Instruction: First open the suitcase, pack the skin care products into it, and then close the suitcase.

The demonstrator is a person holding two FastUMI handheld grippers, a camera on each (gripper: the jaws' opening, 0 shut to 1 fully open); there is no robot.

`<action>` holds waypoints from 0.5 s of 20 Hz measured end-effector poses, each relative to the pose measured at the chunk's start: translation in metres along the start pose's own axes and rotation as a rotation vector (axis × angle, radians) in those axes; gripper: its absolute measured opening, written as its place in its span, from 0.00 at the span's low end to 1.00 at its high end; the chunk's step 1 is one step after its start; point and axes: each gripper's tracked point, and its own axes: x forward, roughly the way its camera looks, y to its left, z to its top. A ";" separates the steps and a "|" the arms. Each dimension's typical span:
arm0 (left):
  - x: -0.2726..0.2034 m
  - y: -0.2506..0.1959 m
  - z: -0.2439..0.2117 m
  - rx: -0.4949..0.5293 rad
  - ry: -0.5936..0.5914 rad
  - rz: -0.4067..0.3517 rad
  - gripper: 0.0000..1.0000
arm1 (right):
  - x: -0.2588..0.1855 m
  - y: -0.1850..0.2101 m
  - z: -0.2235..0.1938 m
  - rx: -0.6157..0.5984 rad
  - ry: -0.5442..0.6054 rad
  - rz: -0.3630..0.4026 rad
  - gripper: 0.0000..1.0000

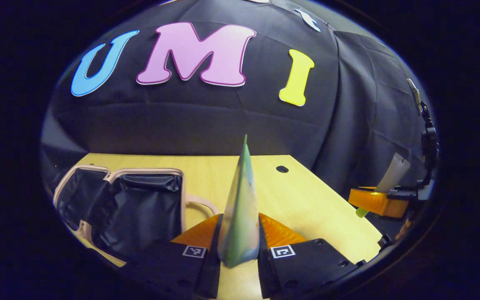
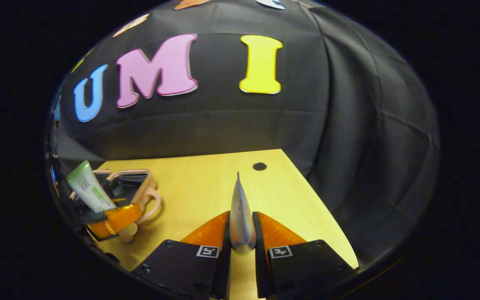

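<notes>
In the left gripper view we see the left hand-held gripper closed on a green tube, both fingers pressing its flat sides; the tube stands upright between them, its crimped edge pointing away from the camera. The suitcase, our landmark, lies open on the wooden surface, its black lining exposed and its pinkish rim and handle facing the tube. The held tube is just to the right of the suitcase, above the surface and outside the case.

Farther right of the suitcase in the same view, past the surface's edge, we see the right hand-held gripper carrying a pale tube that tilts upward.

In the right gripper view the right hand-held gripper is clamped on a silvery tube, thin edge up, fingers pressing both sides. It sits well to the right of the suitcase, over bare wood. There the left hand-held gripper appears directly in front of the suitcase, holding its green-and-white tube tilted up.
</notes>
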 end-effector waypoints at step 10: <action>0.028 0.181 -0.079 -0.054 0.505 0.152 0.42 | -0.046 0.149 0.061 -0.120 -0.087 0.249 0.28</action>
